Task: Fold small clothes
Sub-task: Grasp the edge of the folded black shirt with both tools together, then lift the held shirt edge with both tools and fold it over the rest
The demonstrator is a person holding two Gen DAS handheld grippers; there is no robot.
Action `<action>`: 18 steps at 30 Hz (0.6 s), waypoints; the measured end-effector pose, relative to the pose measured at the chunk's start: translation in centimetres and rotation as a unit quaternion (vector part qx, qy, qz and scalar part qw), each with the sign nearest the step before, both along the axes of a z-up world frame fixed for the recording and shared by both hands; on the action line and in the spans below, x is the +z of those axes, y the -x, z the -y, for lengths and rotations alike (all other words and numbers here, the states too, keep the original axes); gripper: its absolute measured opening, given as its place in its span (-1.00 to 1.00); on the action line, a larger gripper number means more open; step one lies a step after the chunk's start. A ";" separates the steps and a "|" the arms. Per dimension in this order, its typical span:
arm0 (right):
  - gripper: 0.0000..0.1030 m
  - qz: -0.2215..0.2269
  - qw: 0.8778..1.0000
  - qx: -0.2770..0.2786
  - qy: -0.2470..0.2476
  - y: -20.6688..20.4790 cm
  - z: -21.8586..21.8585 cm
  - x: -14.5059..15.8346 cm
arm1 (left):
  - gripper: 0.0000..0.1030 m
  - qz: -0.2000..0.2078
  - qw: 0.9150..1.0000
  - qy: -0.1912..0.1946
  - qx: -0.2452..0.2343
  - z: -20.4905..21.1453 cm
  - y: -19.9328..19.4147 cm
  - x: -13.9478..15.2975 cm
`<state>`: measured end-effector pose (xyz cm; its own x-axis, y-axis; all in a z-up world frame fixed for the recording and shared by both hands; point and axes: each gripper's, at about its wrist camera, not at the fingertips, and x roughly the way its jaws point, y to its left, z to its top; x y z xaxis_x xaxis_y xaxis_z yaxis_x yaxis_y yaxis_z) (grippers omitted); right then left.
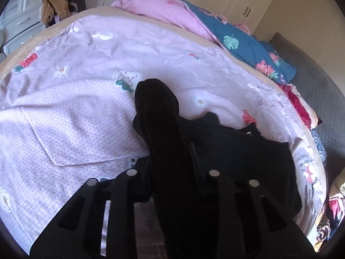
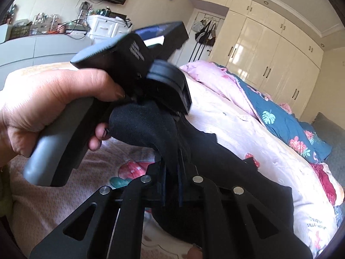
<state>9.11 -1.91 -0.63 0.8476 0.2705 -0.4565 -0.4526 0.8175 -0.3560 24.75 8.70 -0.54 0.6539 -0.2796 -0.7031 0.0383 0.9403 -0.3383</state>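
Sock (image 1: pixel 158 116): black, pinched by both tongs, left (image 1: pixel 172 151) and right (image 2: pixel 172 168)
Tip: pull taut over the bed (image 1: pixel 75 108), then fold

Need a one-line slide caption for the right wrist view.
Right gripper shut on a black sock, left hand holding the other gripper beside it, above a pink bedspread.
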 end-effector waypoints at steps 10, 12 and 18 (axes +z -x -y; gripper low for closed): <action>-0.88 -0.006 0.997 -0.051 -0.060 0.9 4.7 1.6 | -0.77 0.052 0.998 -0.003 -0.019 4.6 2.7 4.4; -0.88 -0.008 0.995 -0.063 -0.081 0.9 5.9 2.1 | -0.77 0.057 0.998 -0.003 -0.022 5.6 3.0 5.0; -0.89 0.009 0.988 -0.101 -0.114 1.5 9.1 3.0 | -0.77 0.064 0.997 0.000 -0.046 8.8 3.2 6.7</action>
